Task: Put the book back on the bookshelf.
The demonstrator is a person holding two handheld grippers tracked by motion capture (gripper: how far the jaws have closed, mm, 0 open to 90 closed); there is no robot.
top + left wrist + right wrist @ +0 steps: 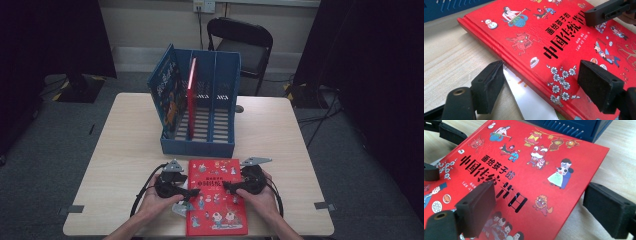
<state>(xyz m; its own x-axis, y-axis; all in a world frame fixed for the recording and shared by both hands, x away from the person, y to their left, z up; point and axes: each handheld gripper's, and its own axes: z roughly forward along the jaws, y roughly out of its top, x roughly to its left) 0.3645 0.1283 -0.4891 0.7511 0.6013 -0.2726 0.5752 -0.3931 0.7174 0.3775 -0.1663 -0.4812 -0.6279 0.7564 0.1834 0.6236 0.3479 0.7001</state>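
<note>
High view: a red book [217, 197] is seen lying flat on the tabletop [120, 140] at 6 o'clock, cover up, with a blue file rack [200, 107] at its 12 o'clock, just apart. The left claw [189, 194] is held at the book's 9 o'clock edge and the right claw [226, 186] at its 3 o'clock side. Both claws are spread wide, one pad over the cover and one beyond the edge, nothing gripped. A white sheet [531, 100], possibly paper, is glimpsed under the book's left edge.
</note>
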